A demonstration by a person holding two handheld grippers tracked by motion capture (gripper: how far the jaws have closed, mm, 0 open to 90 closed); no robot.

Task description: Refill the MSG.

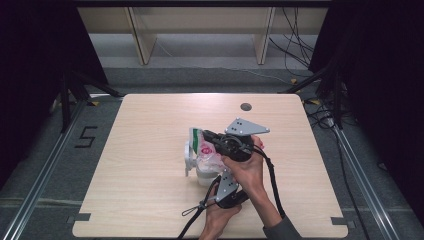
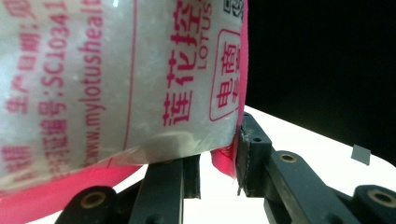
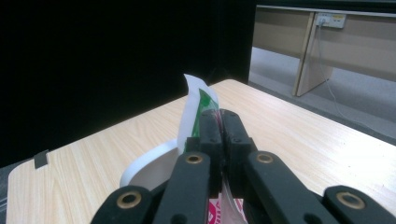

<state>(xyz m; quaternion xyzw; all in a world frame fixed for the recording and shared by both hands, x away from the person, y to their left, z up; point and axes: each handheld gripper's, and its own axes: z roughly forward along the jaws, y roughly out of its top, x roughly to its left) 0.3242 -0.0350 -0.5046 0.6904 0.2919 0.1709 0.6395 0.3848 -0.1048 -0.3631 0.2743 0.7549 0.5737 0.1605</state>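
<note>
At the centre of the high view, I am holding the bag (image 1: 206, 150) over the white cup (image 1: 202, 175): my right claw (image 3: 219, 122) is pinching its green top edge shut, my left claw (image 2: 219, 161) is clamping its lower corner. Next, I judge, comes tilting to pour.

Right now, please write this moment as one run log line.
left gripper: shut on bag | right gripper: shut on bag top | white cup: under bag
</note>
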